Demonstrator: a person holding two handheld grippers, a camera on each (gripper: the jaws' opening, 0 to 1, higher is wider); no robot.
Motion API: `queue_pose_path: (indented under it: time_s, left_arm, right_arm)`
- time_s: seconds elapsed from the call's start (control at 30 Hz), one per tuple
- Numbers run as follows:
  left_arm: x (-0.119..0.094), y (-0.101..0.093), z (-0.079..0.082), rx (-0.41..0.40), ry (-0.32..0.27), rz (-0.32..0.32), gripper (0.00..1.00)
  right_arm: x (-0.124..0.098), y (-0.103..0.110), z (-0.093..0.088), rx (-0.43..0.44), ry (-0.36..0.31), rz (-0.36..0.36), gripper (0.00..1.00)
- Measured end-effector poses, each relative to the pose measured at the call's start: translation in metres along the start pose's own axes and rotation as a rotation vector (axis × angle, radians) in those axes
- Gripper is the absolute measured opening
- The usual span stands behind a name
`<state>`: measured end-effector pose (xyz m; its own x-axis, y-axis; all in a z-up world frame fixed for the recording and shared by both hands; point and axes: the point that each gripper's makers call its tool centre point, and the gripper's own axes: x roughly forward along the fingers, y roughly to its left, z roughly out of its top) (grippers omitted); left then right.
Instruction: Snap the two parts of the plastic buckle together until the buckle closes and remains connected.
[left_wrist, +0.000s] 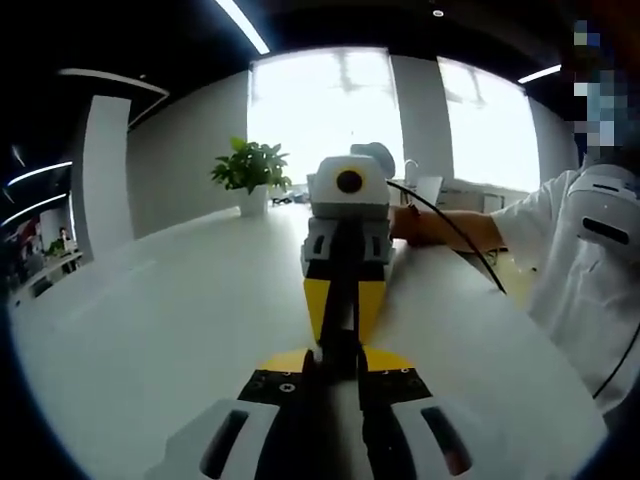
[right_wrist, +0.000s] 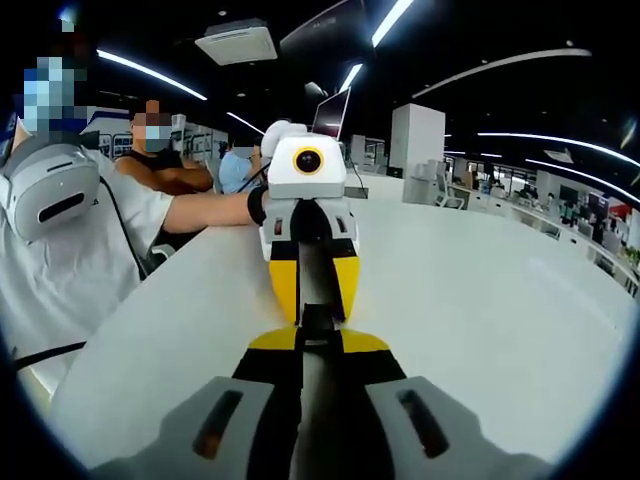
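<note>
While the two grippers meet nose to nose above the white table (left_wrist: 150, 320), the left gripper (left_wrist: 338, 372) appears clenched on a black buckle (left_wrist: 340, 345), though the piece is hard to make out. A potted plant (left_wrist: 250, 170) stands far off. The right gripper (right_wrist: 318, 345) likewise seems closed on the buckle (right_wrist: 316, 322), between both tips.
</note>
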<state>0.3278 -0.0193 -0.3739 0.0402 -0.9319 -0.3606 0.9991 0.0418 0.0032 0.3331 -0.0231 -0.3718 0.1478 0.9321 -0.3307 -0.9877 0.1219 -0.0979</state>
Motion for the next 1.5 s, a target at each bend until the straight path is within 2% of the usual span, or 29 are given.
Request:
queue_pose_path:
  time_s: [0.33, 0.47, 0.6, 0.7, 0.9, 0.97, 1.03, 1.17, 1.4, 1.5]
  left_arm:
    - [0.000, -0.007, 0.003, -0.029, -0.017, 0.001, 0.27]
    - [0.000, -0.003, 0.004, -0.045, -0.021, 0.030, 0.44]
    - [-0.003, 0.006, 0.010, -0.053, -0.051, 0.044, 0.52]
    - [-0.004, 0.011, 0.013, -0.066, -0.070, 0.062, 0.65]
    - [-0.009, 0.022, 0.026, -0.068, -0.158, 0.118, 0.98]
    - [-0.012, 0.030, 0.029, -0.066, -0.177, 0.153, 1.00]
    - [-0.012, 0.028, 0.030, -0.058, -0.192, 0.139, 1.00]
    - [-0.012, 0.029, 0.028, -0.053, -0.177, 0.149, 1.00]
    - [-0.014, 0.028, 0.031, -0.060, -0.192, 0.160, 1.00]
    - [-0.016, 0.031, 0.029, -0.054, -0.185, 0.185, 1.00]
  right_arm:
    - [-0.001, 0.001, 0.000, -0.003, 0.000, -0.001, 0.09]
    - [-0.001, 0.002, 0.000, -0.003, 0.000, -0.001, 0.09]
    - [-0.001, 0.004, 0.001, -0.005, -0.001, -0.002, 0.09]
    - [-0.001, 0.005, 0.001, -0.005, -0.001, -0.002, 0.09]
    - [-0.001, 0.006, 0.001, -0.005, -0.001, -0.002, 0.09]
    - [-0.001, 0.006, 0.001, -0.004, -0.001, -0.002, 0.09]
    - [-0.001, 0.006, 0.001, -0.003, -0.001, -0.002, 0.09]
    - [-0.001, 0.007, 0.001, -0.003, -0.001, -0.002, 0.09]
    - [-0.001, 0.007, 0.001, -0.008, -0.001, -0.004, 0.09]
    - [-0.001, 0.007, 0.001, -0.006, -0.001, -0.004, 0.09]
